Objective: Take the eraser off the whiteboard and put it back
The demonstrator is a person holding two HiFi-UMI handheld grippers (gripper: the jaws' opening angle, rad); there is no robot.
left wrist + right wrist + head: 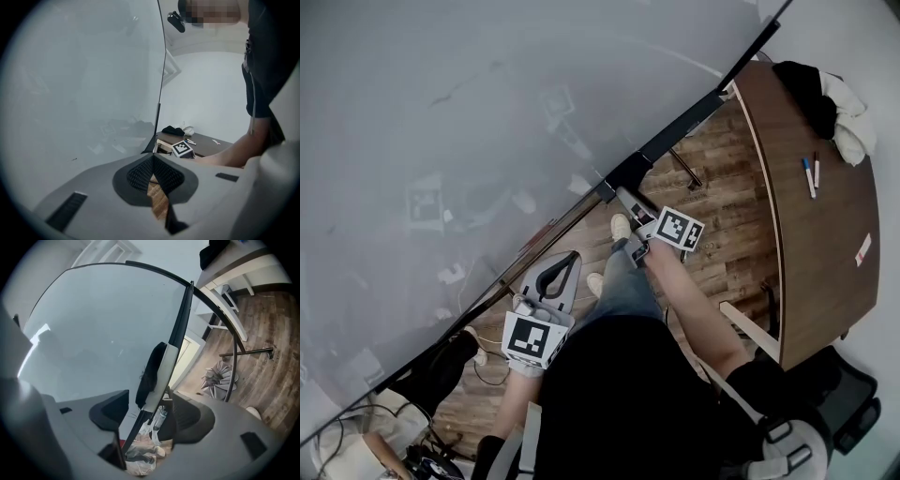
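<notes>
Facing eraser (158,369), right gripper (147,405) outstretched, jaws apart

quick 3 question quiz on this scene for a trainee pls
1. True or false: the left gripper has its fingers shut with nothing between them.
2. What stands between the open fingers of the right gripper? A) the eraser B) a pen C) a cloth
3. Fill in: the two markers lie on the ____.

Key: 1 true; 2 A; 3 table
</notes>
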